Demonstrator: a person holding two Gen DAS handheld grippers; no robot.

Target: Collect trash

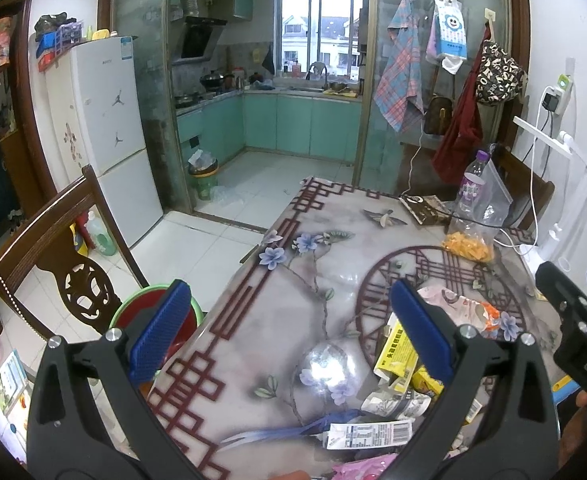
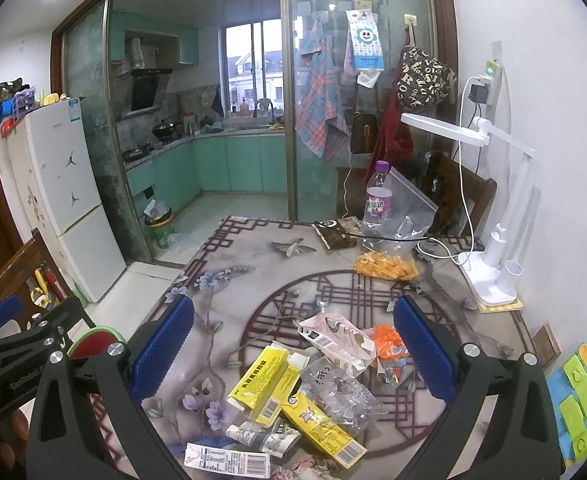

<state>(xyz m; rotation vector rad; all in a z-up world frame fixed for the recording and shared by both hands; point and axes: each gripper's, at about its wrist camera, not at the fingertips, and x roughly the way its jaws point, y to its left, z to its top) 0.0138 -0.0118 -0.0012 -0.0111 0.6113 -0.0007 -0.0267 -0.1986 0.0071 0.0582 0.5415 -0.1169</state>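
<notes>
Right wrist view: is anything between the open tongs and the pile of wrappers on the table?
Nothing visible blocks them. The right tongs stand open above the wrapper pile, which lies loose on the patterned table. The bottle, the bag of orange snacks and the white lamp all stand beyond the pile.

Left wrist view: I look from low over the near edge of the tabletop point(image 1: 261, 320), toward the kitchen doorway, left of the wrapper pile point(image 1: 393, 400).
Right wrist view: same heading, close above the pile point(image 2: 293, 392).
Shared: tabletop point(image 2: 221, 280), pile, purple-capped bottle point(image 1: 471, 184) point(image 2: 378, 196), fridge point(image 1: 105, 120) point(image 2: 65, 184).
</notes>
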